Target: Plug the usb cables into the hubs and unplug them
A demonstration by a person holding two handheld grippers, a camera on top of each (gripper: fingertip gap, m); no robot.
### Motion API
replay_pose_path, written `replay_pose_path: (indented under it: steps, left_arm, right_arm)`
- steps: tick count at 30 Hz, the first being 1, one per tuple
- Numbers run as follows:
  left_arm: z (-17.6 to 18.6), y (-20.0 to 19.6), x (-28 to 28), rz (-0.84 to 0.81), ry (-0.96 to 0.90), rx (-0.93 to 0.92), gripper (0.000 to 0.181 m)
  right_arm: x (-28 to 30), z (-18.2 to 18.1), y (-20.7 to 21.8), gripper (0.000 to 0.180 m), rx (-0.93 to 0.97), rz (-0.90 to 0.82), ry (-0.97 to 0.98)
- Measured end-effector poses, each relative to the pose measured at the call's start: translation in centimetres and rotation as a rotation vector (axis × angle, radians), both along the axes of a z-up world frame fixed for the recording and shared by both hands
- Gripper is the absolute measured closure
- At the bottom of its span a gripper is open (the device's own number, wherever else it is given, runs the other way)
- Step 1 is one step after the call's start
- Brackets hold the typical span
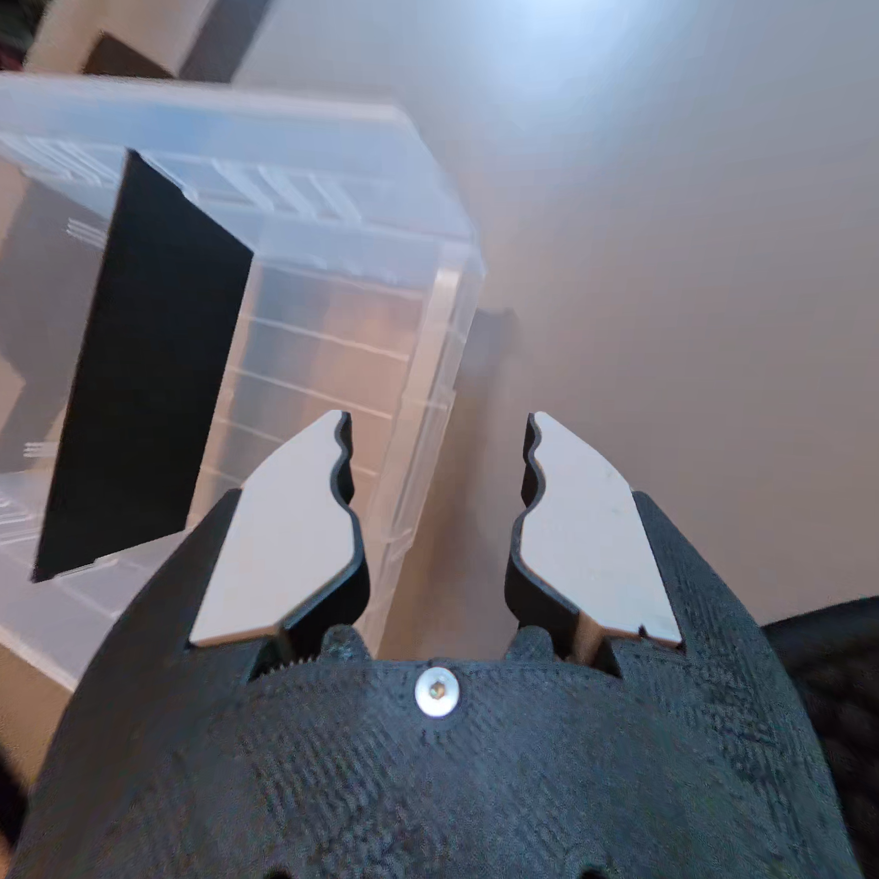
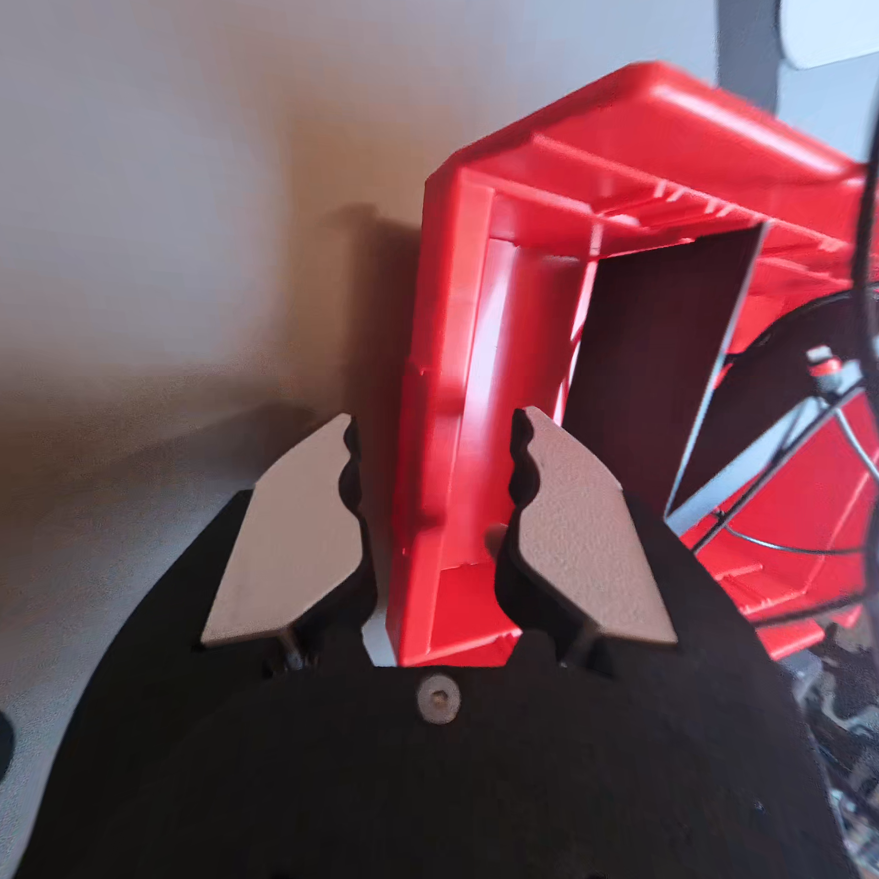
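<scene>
My left gripper (image 1: pixel 440 418) is open and empty, hovering over the beige table beside the right corner of a clear plastic bin (image 1: pixel 333 266). My right gripper (image 2: pixel 435 418) is open and empty, with its jaws on either side of the left wall of a red plastic bin (image 2: pixel 523 285); I cannot tell whether they touch it. Thin black cables (image 2: pixel 785 551) and a small connector with a red collar (image 2: pixel 825 368) lie in the red bin at the right. No hub shows clearly in either view.
A black divider panel (image 1: pixel 142 361) stands in the clear bin. A dark divider panel (image 2: pixel 637 361) stands in the red bin. A small dark object (image 1: pixel 494 328) lies on the table behind the clear bin. The beige table (image 2: pixel 142 285) extends left of the red bin. Tip to tip, the grippers are about 40 cm apart.
</scene>
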State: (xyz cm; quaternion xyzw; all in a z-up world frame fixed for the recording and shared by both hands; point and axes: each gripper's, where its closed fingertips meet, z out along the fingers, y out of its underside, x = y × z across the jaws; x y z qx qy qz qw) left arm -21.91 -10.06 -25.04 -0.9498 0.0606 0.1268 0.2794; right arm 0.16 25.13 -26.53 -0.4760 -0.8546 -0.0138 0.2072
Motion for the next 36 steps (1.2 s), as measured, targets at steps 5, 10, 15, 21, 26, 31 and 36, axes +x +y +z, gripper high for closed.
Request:
replay_pose_path:
  steps: [5, 10, 15, 21, 26, 31, 36]
  left_arm:
    - [-3.8, -0.7, -3.0, -0.018, 0.195, -0.286, 0.136]
    - [-4.4, 1.8, -2.1, -0.164, 0.302, -0.216, 0.151]
    - [-4.3, 5.5, 1.5, -0.282, 0.312, -0.161, 0.151]
    - [-4.0, 11.3, 6.8, -0.546, 0.381, -0.064, 0.151]
    - [-2.1, 12.7, 8.4, -0.601, 0.39, 0.116, 0.145]
    - [2.7, 9.9, 12.4, -0.399, 0.017, 0.394, 0.138]
    - [5.1, 9.2, 21.7, -0.219, -0.525, 0.571, 0.132]
  right_arm:
    - [-0.9, -1.6, -0.4, 0.149, 0.06, 0.088, -0.059]
    - [1.4, -1.6, -4.8, 0.149, 0.056, 0.213, -0.024]
    - [3.8, -1.5, -10.7, 0.15, 0.052, 0.328, 0.042]
    - [5.6, -1.0, -16.7, 0.149, 0.063, 0.365, 0.121]
    - [7.4, 3.8, -21.3, 0.146, -0.082, 0.31, 0.415]
    - [12.1, 8.8, -15.5, 0.143, -0.236, -0.108, 0.779]
    - [15.7, 6.1, -9.0, 0.12, -0.395, -0.55, 0.939]
